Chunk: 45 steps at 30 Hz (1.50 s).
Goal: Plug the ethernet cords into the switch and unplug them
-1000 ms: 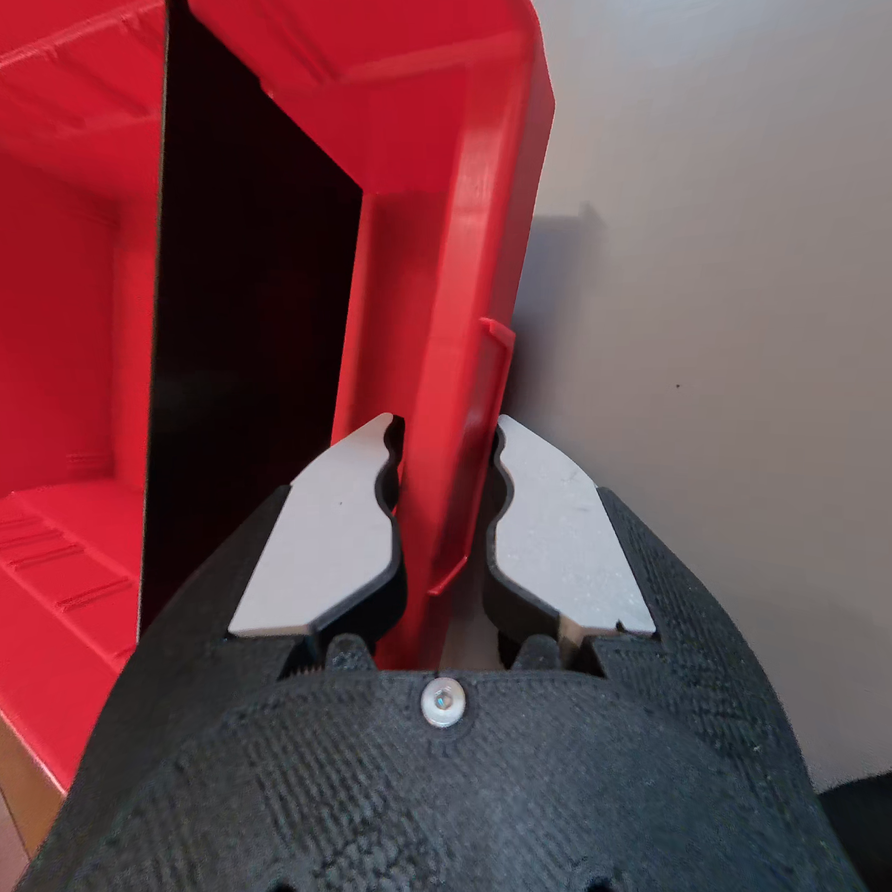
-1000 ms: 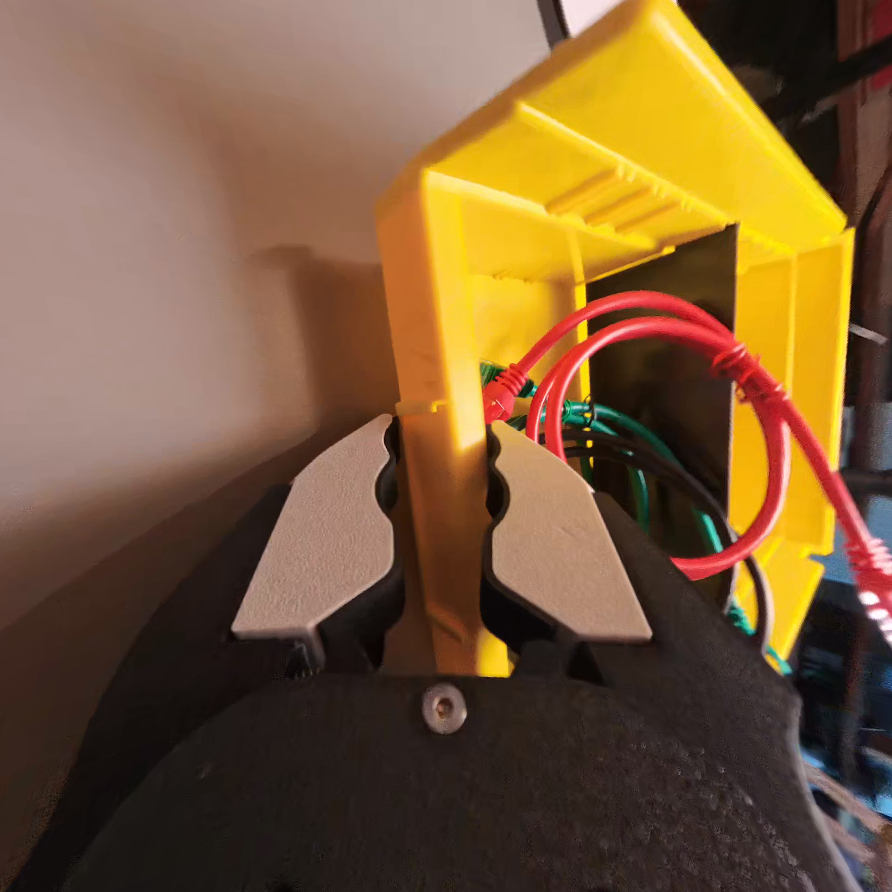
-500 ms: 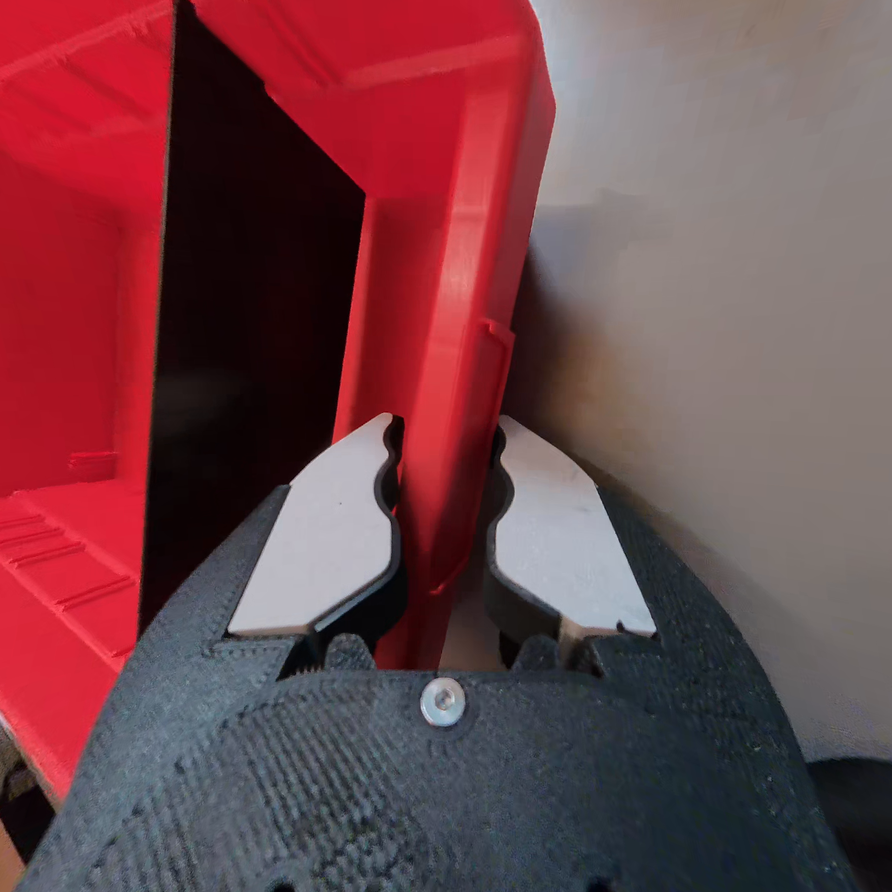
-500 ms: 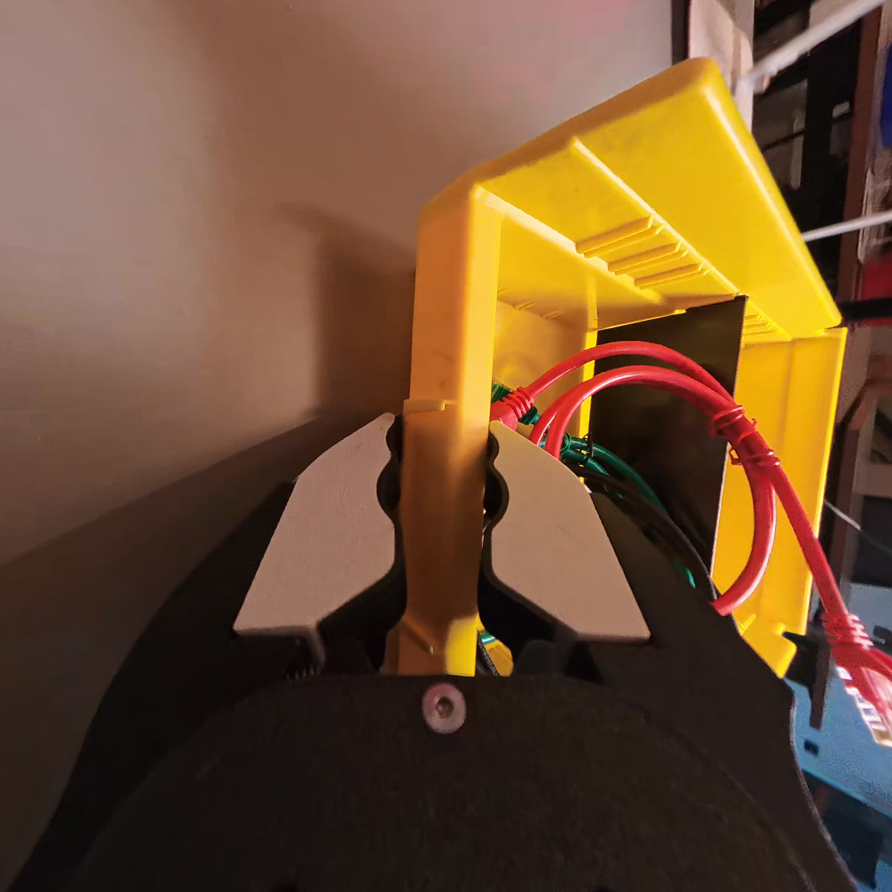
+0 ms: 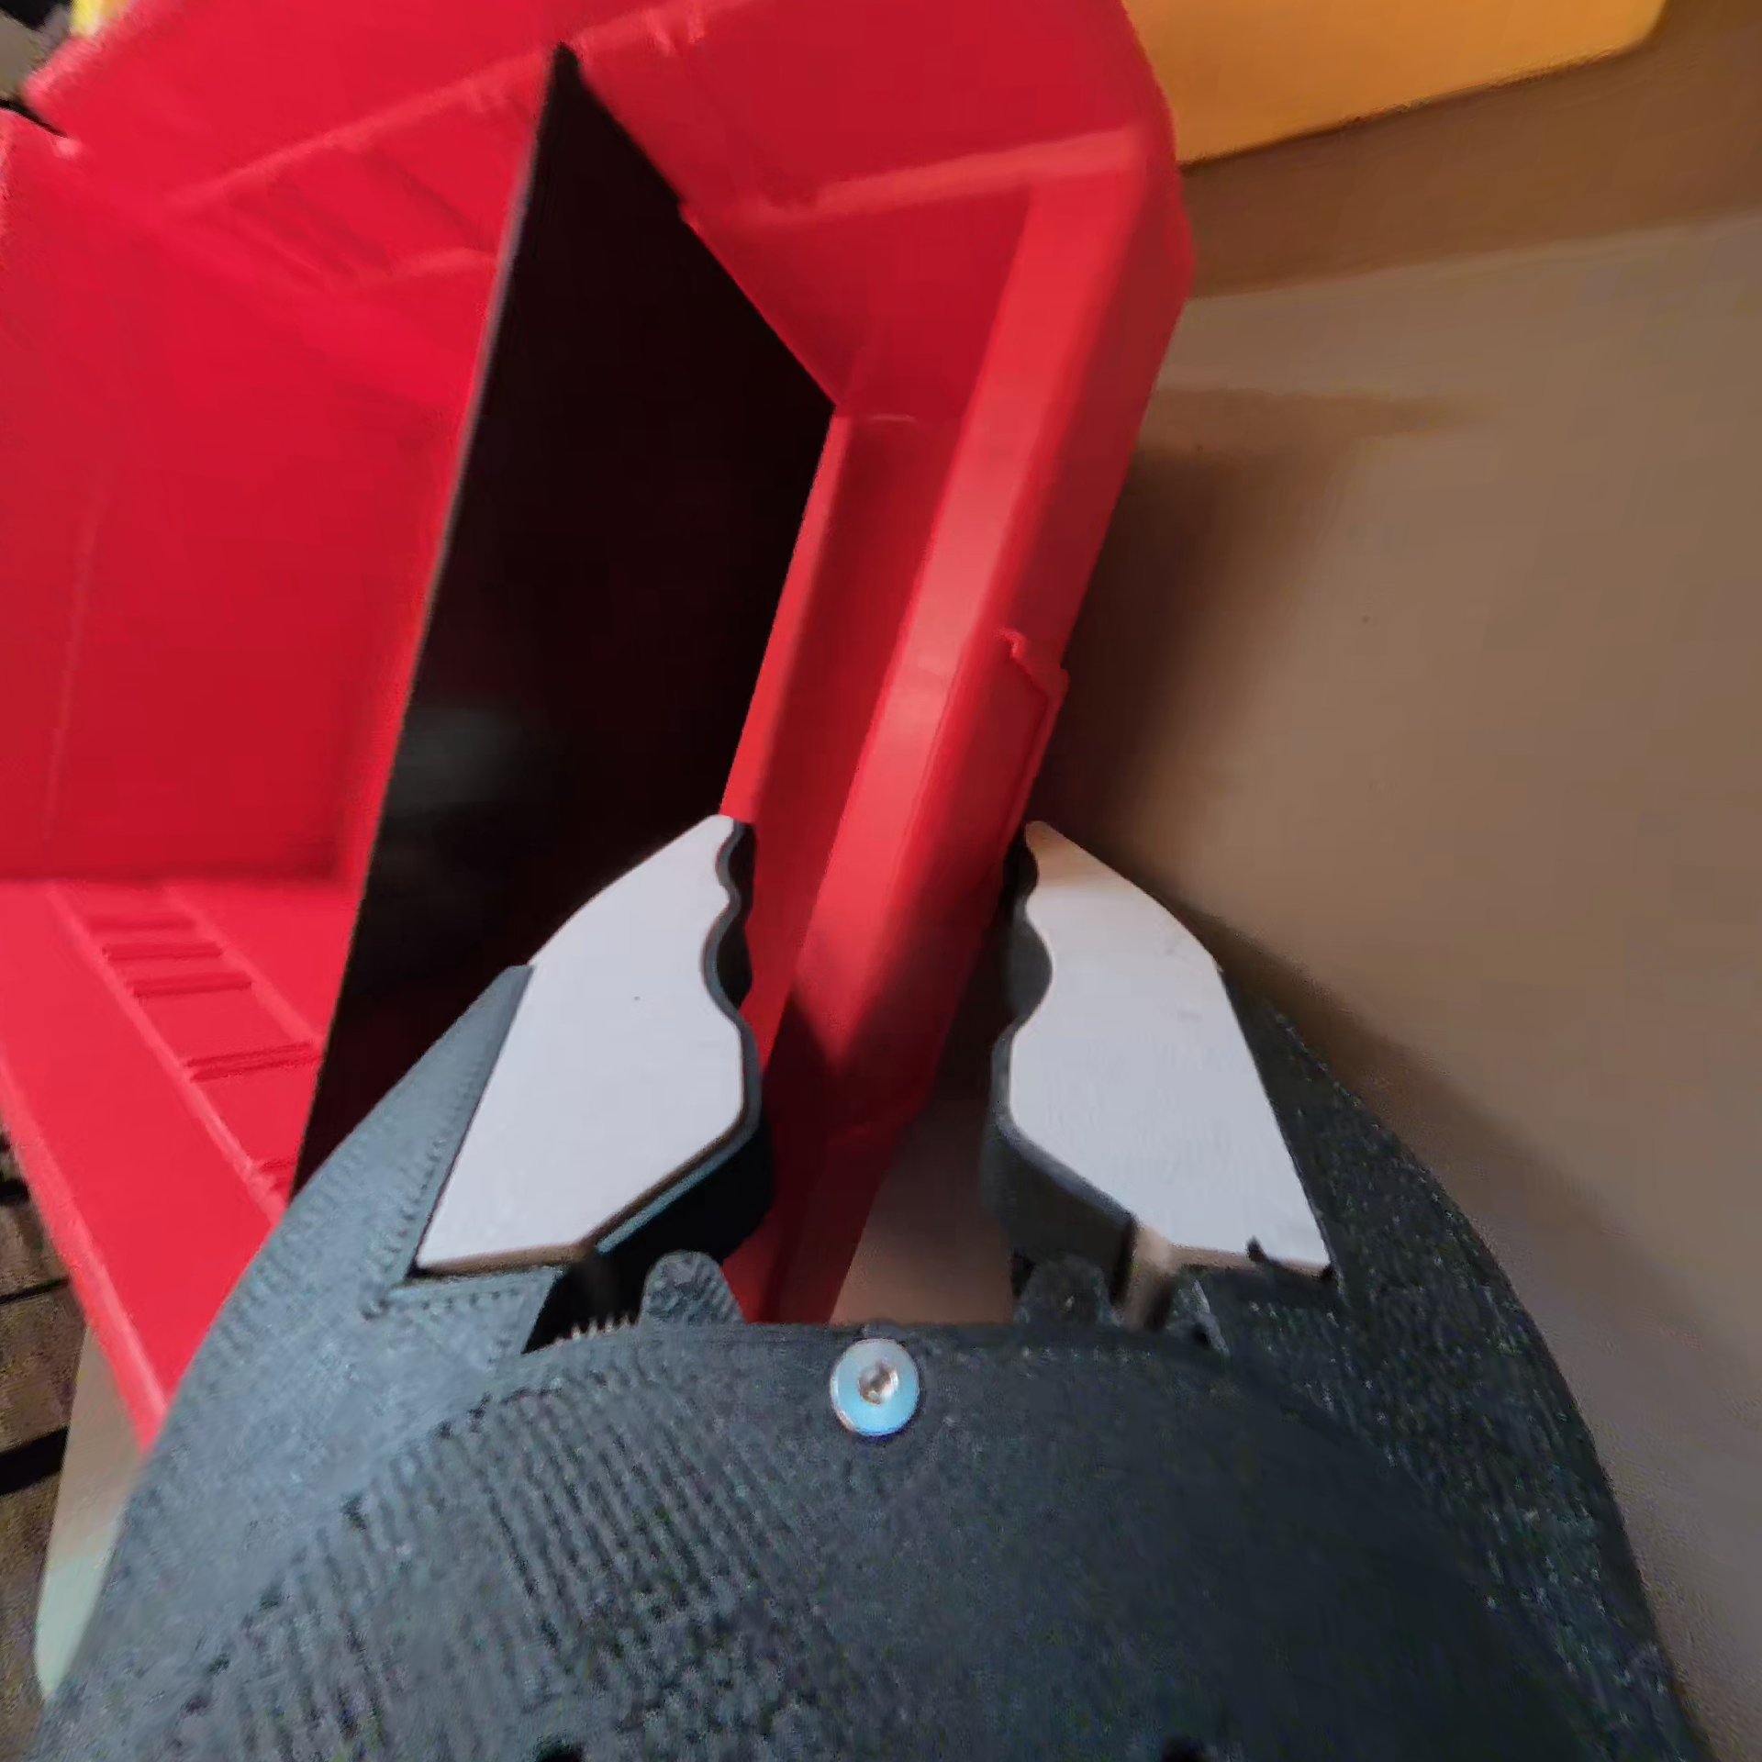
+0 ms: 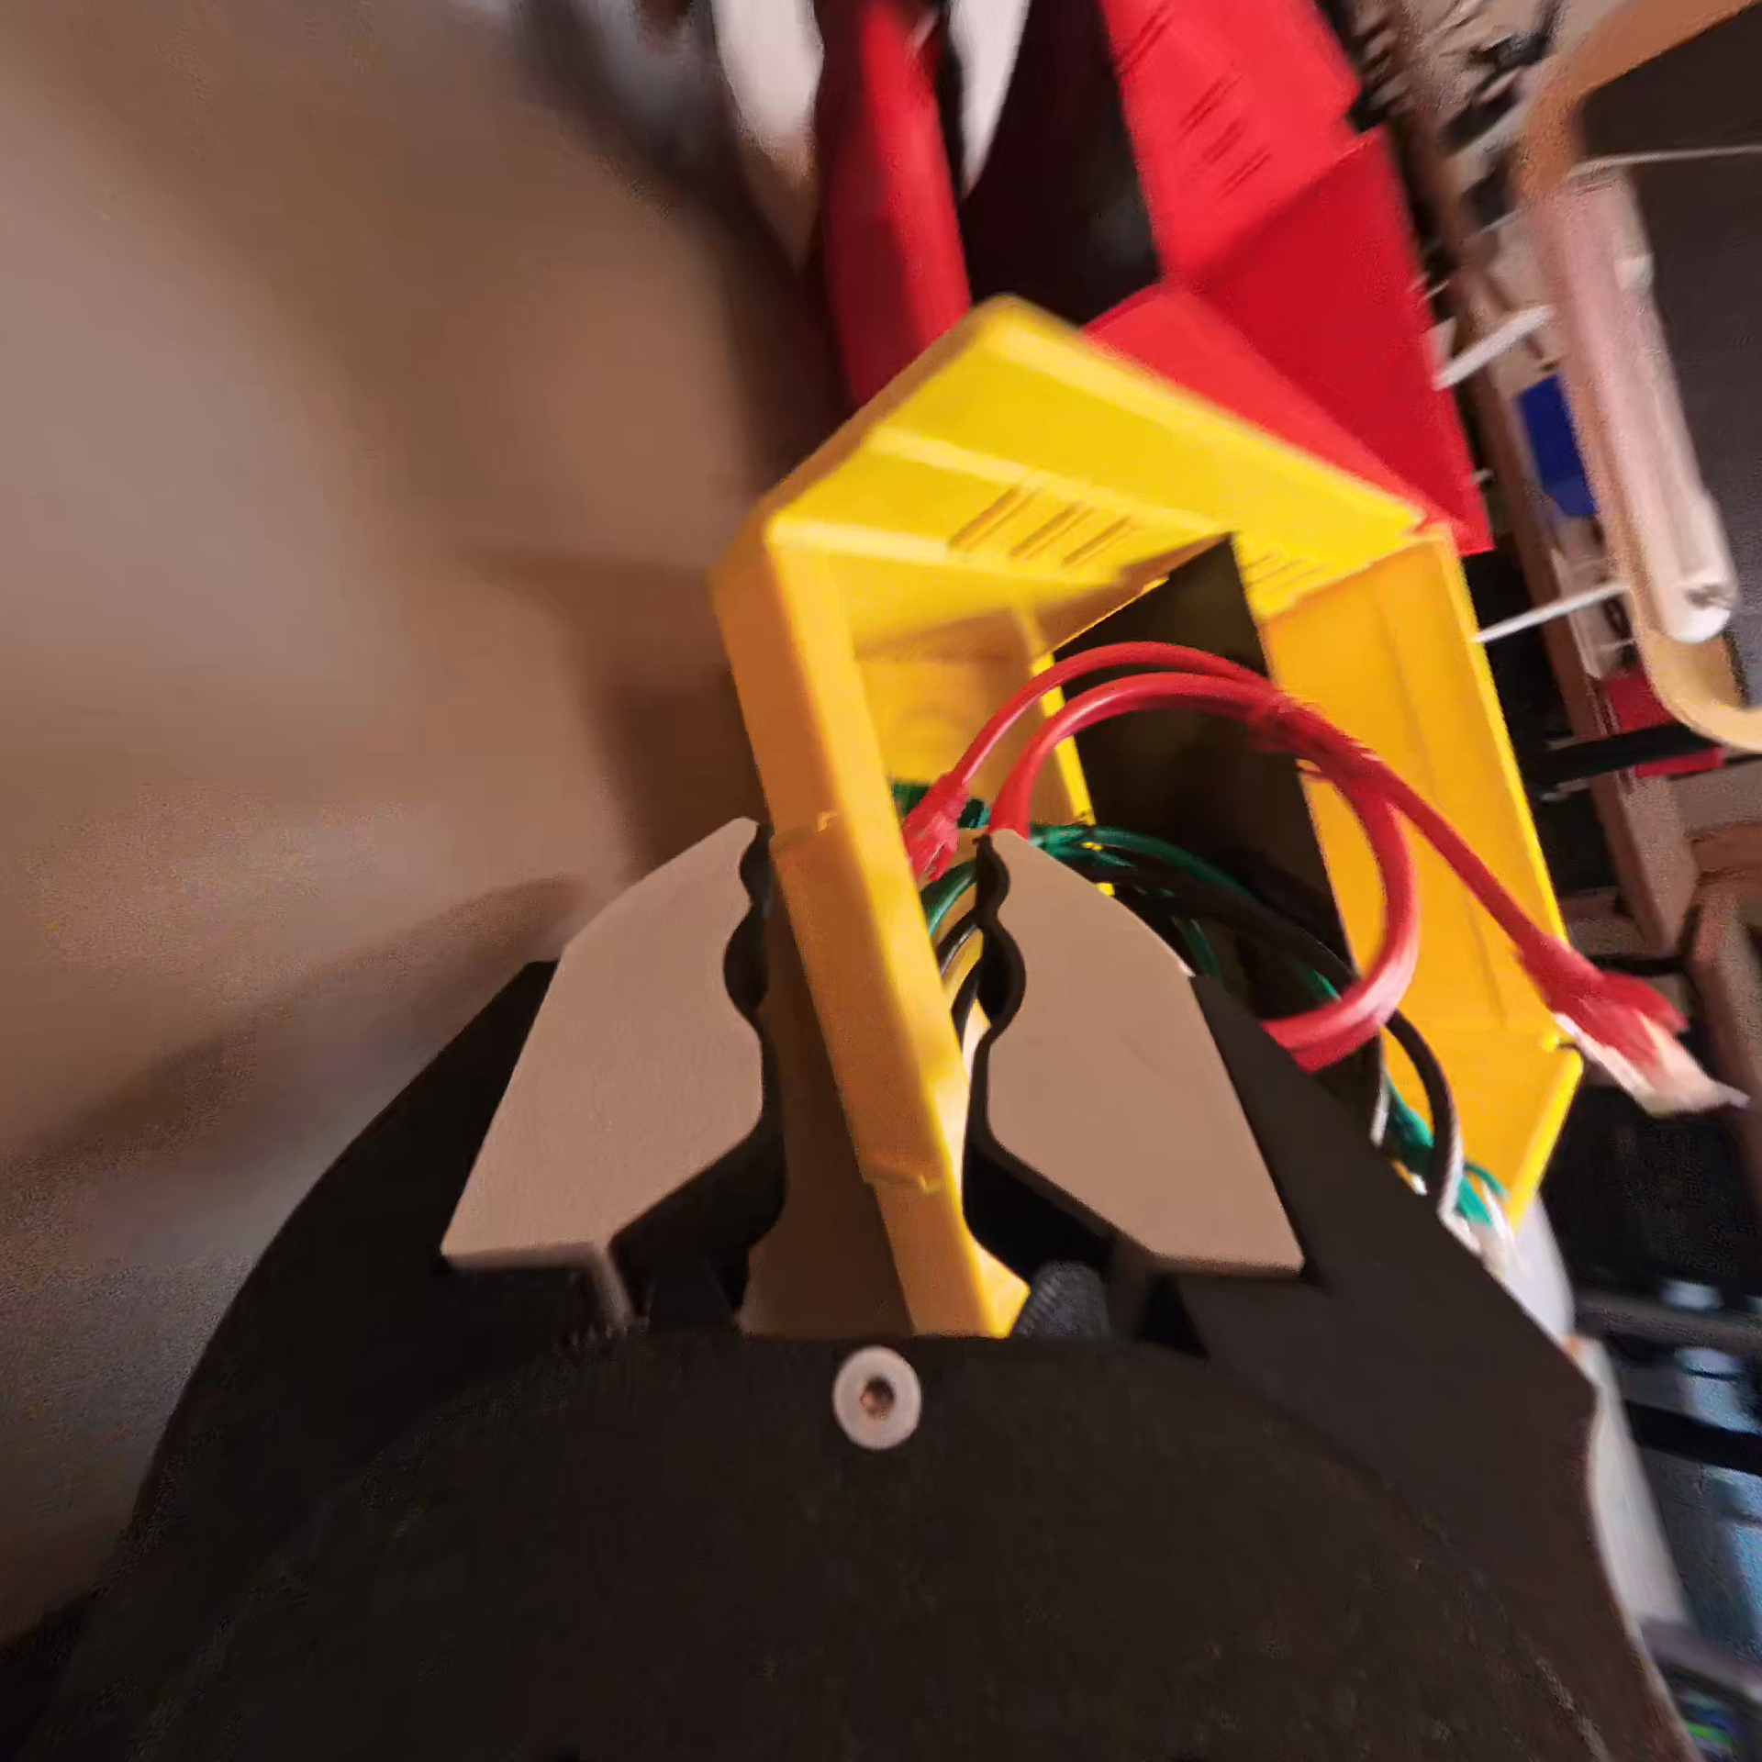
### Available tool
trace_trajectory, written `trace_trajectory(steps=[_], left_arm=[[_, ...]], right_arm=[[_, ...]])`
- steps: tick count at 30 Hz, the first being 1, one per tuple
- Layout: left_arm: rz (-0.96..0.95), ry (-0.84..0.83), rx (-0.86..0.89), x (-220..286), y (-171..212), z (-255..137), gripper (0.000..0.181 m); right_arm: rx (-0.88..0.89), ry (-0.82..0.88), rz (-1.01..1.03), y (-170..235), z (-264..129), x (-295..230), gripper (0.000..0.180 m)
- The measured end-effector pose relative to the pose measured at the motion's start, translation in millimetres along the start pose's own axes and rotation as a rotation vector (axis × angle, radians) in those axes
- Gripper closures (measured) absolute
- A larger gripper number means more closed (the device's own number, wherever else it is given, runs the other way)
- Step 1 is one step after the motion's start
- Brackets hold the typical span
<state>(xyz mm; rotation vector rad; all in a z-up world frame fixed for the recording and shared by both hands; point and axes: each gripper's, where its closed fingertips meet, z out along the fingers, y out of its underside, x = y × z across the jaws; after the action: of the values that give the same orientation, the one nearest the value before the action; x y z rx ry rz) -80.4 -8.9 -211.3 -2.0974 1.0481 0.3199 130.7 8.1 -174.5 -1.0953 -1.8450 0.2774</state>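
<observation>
My left gripper (image 5: 885,829) is open, its jaws straddling the right wall of a red plastic bin (image 5: 953,477) that holds a black divider (image 5: 591,572). The wall leans between the jaws with a gap on the left. My right gripper (image 6: 870,839) is open around the left wall of a yellow bin (image 6: 1049,448). That bin holds a looped red ethernet cord (image 6: 1382,858) whose plug (image 6: 1621,1020) hangs over the right rim, plus green cords (image 6: 1096,849) and a black cord (image 6: 1239,915). No switch is in view.
Both bins rest on a beige surface (image 5: 1430,763), which also shows in the right wrist view (image 6: 286,572). The red bin (image 6: 1287,286) stands just behind the yellow one. Wooden shelving with clutter (image 6: 1621,477) runs along the right edge, blurred. Across from one pair of fingers to the other is roughly 20 centimetres.
Both grippers held their bin walls tightly before; now both pairs of jaws have spread and the walls sit loose and tilted. The right view has swung, bringing the red bin into sight.
</observation>
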Motion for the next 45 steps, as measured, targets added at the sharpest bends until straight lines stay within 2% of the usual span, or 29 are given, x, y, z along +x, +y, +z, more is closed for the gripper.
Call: trace_trajectory(steps=[2, 4, 6, 8, 11, 15, 17, 20, 26, 34, 40, 45], left_arm=[[-0.065, -0.046, 0.063, -2.3, -11.7, -14.0, 0.126], [-0.179, -0.051, 0.188, 1.2, -34.0, -32.6, 0.127], [-0.348, 0.033, 0.348, 14.5, -63.9, -51.3, 0.129], [-0.551, 0.195, 0.493, 35.1, -94.2, -64.5, 0.128], [-0.761, 0.284, 0.569, 55.8, -121.8, -60.7, 0.124], [-0.892, 0.196, 0.554, 66.4, -141.6, -31.5, 0.124], [-0.917, 0.112, 0.541, 63.1, -146.3, -14.6, 0.124], [-0.948, 0.078, 0.512, 62.0, -152.7, 4.5, 0.129], [-0.973, 0.014, 0.514, 51.2, -151.7, 9.7, 0.139], [-0.908, -0.099, 0.47, 40.6, -153.7, 16.4, 0.151], [-0.814, -0.148, 0.487, 35.1, -166.3, -1.3, 0.156], [-0.785, -0.219, 0.594, 9.7, -186.8, -39.2, 0.159]], right_arm=[[0.117, 0.073, 0.16, -12.2, -31.6, 18.6, 0.139], [0.165, 0.208, 0.311, -3.0, -63.5, 46.7, 0.141], [0.173, 0.382, 0.462, 21.7, -91.9, 75.2, 0.142], [0.132, 0.505, 0.624, 57.0, -106.5, 92.9, 0.136], [0.098, 0.509, 0.804, 90.5, -96.0, 95.2, 0.129], [0.061, 0.397, 0.946, 101.5, -62.3, 85.4, 0.122], [0.035, 0.356, 0.971, 103.0, -51.0, 82.4, 0.123], [-0.011, 0.347, 0.959, 106.8, -39.5, 78.8, 0.138], [0.009, 0.398, 0.932, 106.9, -40.4, 83.1, 0.164], [-0.01, 0.471, 0.888, 109.1, -49.4, 88.7, 0.17], [0.066, 0.582, 0.797, 83.6, -84.6, 97.5, 0.173], [0.136, 0.653, 0.737, 51.9, -110.9, 107.6, 0.172]])
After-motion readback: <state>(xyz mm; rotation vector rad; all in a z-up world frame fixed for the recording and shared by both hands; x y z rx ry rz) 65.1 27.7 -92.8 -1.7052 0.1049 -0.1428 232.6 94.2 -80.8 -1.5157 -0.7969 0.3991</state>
